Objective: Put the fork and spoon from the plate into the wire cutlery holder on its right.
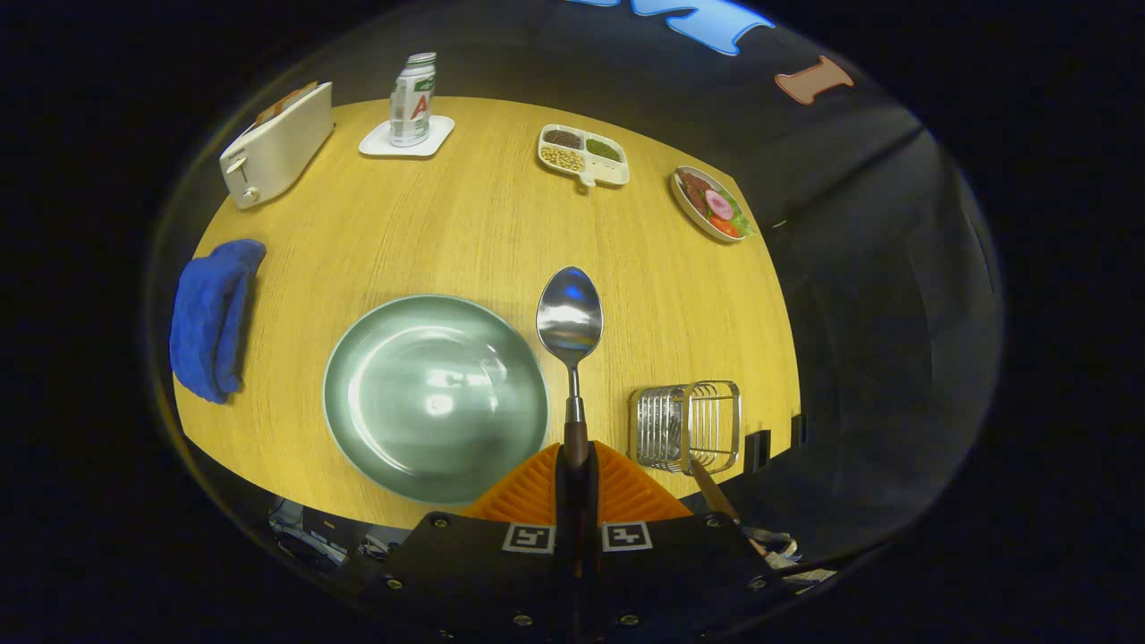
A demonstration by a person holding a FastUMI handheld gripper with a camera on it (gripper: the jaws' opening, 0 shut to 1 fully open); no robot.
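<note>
My gripper (575, 458) is shut on the dark handle of the spoon (570, 315), held high above the table. The spoon's shiny bowl points straight ahead beyond the fingers. Below and left of the fingers lies the round pale green plate (436, 398), with nothing on it. The wire cutlery holder (686, 425) stands on the wooden table just right of the fingers. The fork's brown handle (712, 489) sticks out of the holder's near side, leaning toward me; its tines are hidden among the wires.
A blue cloth (215, 317) lies left of the plate. At the back stand a white toaster (275, 143), a can on a white coaster (411, 100), a divided dish of beans (583, 154) and a plate of food (711, 204). The table's edge runs close behind the holder on the right.
</note>
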